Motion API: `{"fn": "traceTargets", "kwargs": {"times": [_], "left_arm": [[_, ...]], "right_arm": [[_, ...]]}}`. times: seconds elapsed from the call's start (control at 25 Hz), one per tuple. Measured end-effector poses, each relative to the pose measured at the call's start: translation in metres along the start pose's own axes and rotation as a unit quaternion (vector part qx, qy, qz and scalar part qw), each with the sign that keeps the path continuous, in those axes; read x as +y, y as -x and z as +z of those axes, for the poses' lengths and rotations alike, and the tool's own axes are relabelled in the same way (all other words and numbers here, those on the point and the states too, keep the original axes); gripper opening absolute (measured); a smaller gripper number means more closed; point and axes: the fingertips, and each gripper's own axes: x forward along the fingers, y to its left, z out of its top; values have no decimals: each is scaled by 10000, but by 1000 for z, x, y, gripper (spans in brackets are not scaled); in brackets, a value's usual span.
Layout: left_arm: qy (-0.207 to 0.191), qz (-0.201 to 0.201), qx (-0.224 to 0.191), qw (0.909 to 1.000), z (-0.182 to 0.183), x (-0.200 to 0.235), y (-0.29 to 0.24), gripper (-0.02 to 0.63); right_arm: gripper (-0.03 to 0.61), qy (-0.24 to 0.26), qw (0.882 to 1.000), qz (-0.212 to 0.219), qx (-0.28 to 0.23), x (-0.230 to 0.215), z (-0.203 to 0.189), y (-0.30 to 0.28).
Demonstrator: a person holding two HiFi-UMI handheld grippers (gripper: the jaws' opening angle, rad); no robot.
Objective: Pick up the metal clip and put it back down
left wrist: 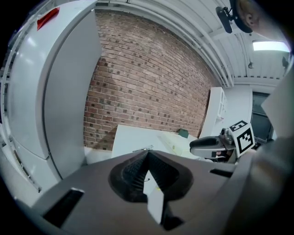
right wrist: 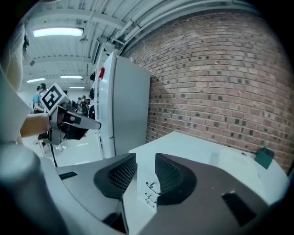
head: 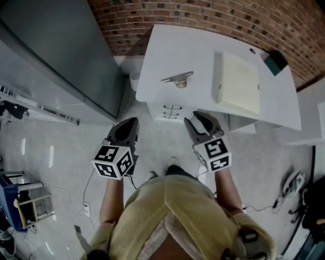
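Nearest the person, short of the table edge, both grippers hang over the floor: the left gripper (head: 131, 123) has its ribbed pads pressed together on nothing, while the right gripper (head: 199, 118) stands with jaws apart and empty, so it looks the likelier one for the pick. The metal clip (head: 177, 79) lies untouched on the white table (head: 152, 61), at about eleven o'clock from the right gripper and one o'clock from the left, well apart from both. To do the approach well, I would bring the open jaws over the near edge, turn them to straddle the clip across its narrow width, settle low and only then close, since thin metal on a smooth top will probably skid if nudged from one side. At three o'clock of the clip rests a cream pad (head: 236, 84), clear of the path, with a dark green block (head: 275, 62) at the far corner against the brick wall (head: 203, 15). Only the head view shows the clip's lie in full; the left gripper view catches it as a thin sliver (left wrist: 143, 148) just above its closed tips (left wrist: 147, 155), and the right gripper view shows no clip, only the drawer handles (right wrist: 149, 193) through its open gap (right wrist: 144, 158)
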Motion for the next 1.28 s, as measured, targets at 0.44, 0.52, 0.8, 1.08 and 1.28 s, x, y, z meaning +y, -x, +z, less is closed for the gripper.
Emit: {"fn": "traceTargets", "kwargs": {"times": [0.44,0.52,0.8,1.08,1.28], "left_arm": [[84,250,165,9995,-4,-9,-35,3],[134,250,219,9994,-6,-6,-37,3],[135,154,341,9992,-4,9,-70,3],[26,-40,501,9987,9,45,-113,3],[100,-218,665,9975,14,66,-142,3]], "right_arm": [[142,954,9952,190,69,-32,-6,-25],[144,1015,9947,166,-14,-37,-5,-34],[146,1356,9905,143,167,-50,0,-64],[146,1650,9845,-23,596,-62,-4,-107],[146,1647,9825,-77,870,-78,-7,-139]]}}
